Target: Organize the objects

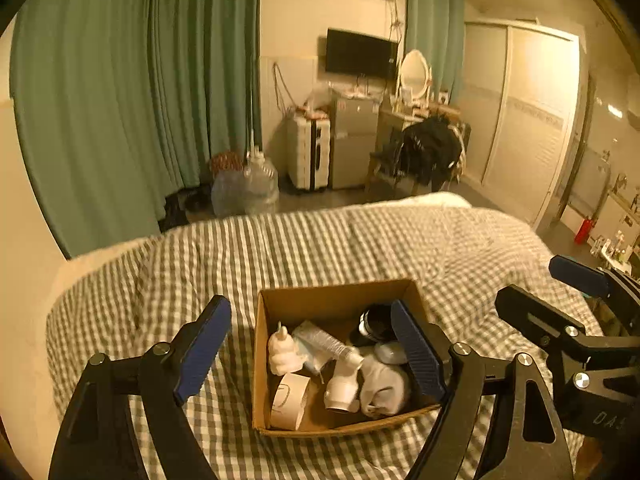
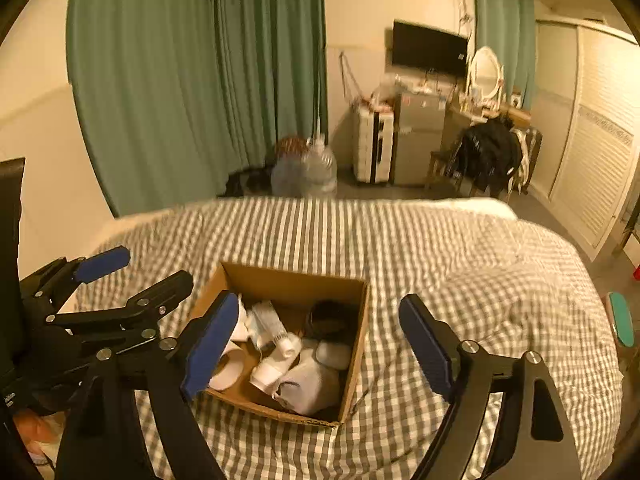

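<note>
Brown cardboard box [image 1: 276, 304] sits open-topped on the bed, on a grey-and-white checked duvet [image 1: 360, 240], near the bed's near end. Same box in the right wrist view [image 2: 288, 280].

Contents, left wrist view:
- small white figurine [image 1: 282, 352], upright, against the left wall
- white paper roll [image 1: 289, 400] with a dark mark, at the near-left corner
- clear tube with white cap [image 1: 326, 342], lying diagonally mid-box
- white cup-shaped item [image 1: 340, 390], tipped on its side
- crumpled grey-white cloth [image 1: 384, 384] at the near-right
- pale oval case [image 1: 390, 353], touching the cloth's far side
- dark round container [image 1: 374, 322] at the far-right corner

Left gripper [image 1: 312, 350]: released, blue-padded fingers spread wide, nothing between them. Left finger lies over the duvet, right finger overlaps the box's right wall in this view. Contact with the box cannot be told.

Right gripper [image 2: 320, 344]: also released, fingers wide apart, empty. Left finger overlaps the box's left wall in this view, right finger over the duvet to the right of the box. Each gripper shows at the edge of the other's view.

Background: green curtain [image 1: 120, 92], wall-mounted television [image 1: 360, 52], white suitcase [image 1: 308, 152] beside a small fridge [image 1: 354, 140], large water bottles [image 1: 256, 184] on the floor, dark jacket over a chair [image 1: 430, 150], sliding wardrobe [image 1: 532, 120].
</note>
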Available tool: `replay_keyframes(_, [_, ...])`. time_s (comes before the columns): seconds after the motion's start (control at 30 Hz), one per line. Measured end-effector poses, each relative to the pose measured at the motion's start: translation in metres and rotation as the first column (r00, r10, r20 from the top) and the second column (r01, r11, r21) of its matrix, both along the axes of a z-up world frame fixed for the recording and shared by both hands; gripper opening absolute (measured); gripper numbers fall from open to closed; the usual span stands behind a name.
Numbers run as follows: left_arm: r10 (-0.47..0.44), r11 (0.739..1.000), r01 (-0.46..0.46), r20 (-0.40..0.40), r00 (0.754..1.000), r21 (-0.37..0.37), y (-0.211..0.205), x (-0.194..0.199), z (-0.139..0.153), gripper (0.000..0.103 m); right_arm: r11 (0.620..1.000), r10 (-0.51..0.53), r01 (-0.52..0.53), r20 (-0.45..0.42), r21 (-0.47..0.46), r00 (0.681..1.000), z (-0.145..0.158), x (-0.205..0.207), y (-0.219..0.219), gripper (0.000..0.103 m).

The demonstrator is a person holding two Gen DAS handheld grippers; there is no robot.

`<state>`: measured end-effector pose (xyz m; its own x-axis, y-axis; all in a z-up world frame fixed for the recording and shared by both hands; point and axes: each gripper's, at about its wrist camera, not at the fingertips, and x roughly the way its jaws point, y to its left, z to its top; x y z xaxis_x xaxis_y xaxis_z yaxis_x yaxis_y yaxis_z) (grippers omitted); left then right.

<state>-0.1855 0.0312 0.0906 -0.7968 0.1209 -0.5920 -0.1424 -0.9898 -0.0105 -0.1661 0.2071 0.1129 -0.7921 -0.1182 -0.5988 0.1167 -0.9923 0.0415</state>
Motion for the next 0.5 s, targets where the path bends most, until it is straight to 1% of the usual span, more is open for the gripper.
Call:
replay_keyframes(0.03, [-0.002, 1.000, 0.002, -0.019, 1.000, -0.002, 0.001, 0.007, 0.008, 0.094, 1.000, -0.003, 0.003, -0.017, -0.003, 1.000, 0.007, 0.006, 0.002, 0.088])
replay_keyframes(0.07, [-0.002, 1.000, 0.002, -0.042, 0.999, -0.005, 0.002, 0.015, 0.016, 0.096, 1.000, -0.006, 0.006, -0.035, -0.004, 0.999, 0.014, 0.015, 0.004, 0.089])
replay_keyframes(0.13, [-0.011, 1.000, 0.010, -0.086, 0.996, -0.013, 0.005, 0.031, 0.033, 0.096, 1.000, -0.019, 0.018, -0.071, -0.003, 0.997, 0.030, 0.031, 0.009, 0.090])
replay_keyframes(0.27, [-0.018, 1.000, 0.016, -0.136, 0.991, -0.010, 0.006, 0.059, 0.056, 0.096, 0.999, -0.038, 0.037, -0.135, -0.007, 0.990, 0.055, 0.062, 0.019, 0.092])
replay_keyframes(0.43, [-0.011, 1.000, 0.009, -0.214, 0.977, -0.010, 0.001, 0.102, 0.071, 0.099, 0.997, -0.068, 0.058, -0.254, -0.046, 0.965, 0.078, 0.107, 0.030, 0.099])
replay_keyframes(0.5, [-0.017, 1.000, 0.016, -0.253, 0.967, -0.004, -0.003, 0.122, 0.073, 0.102, 0.997, -0.067, 0.053, -0.298, -0.055, 0.952, 0.083, 0.127, 0.030, 0.100])
